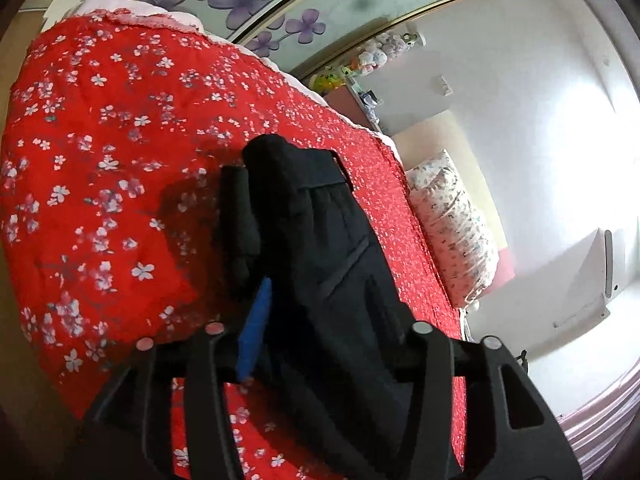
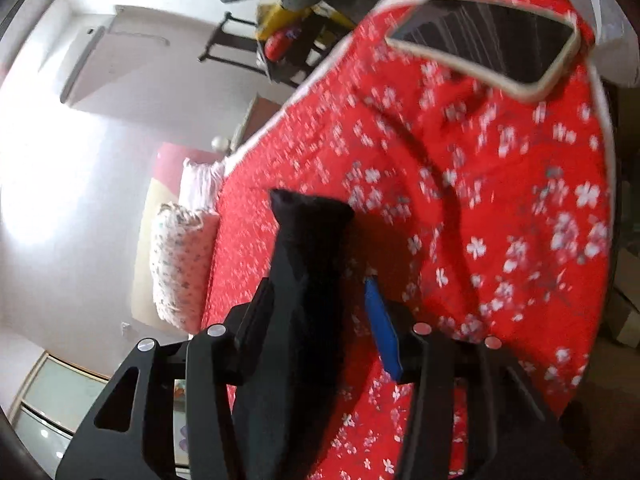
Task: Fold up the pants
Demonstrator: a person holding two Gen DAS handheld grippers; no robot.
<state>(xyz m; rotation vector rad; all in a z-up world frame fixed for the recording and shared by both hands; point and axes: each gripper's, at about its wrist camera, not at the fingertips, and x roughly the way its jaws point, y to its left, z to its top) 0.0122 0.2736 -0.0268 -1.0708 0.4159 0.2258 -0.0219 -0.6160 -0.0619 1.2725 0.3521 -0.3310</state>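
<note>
Black pants [image 1: 328, 256] hang between the fingers of my left gripper [image 1: 280, 216], held above the red flowered bedspread [image 1: 100, 140]; the waistband end pokes out past the fingertips. The left gripper is shut on the cloth, and its blue pad [image 1: 254, 336] shows beside the fabric. In the right wrist view, my right gripper [image 2: 320, 248] is shut on another part of the black pants [image 2: 308, 272], with a corner of cloth sticking out past the tips. Its blue pad [image 2: 382, 328] shows on the right. Both grippers hold the pants lifted over the bed.
The bed fills both views under the red bedspread [image 2: 480, 200]. A flowered pillow [image 1: 456, 232] lies at the bed's head, also in the right wrist view [image 2: 180, 264]. A dark cushion with a pale rim [image 2: 488, 44] lies on the bed. A cluttered dark table [image 2: 288, 44] stands beyond.
</note>
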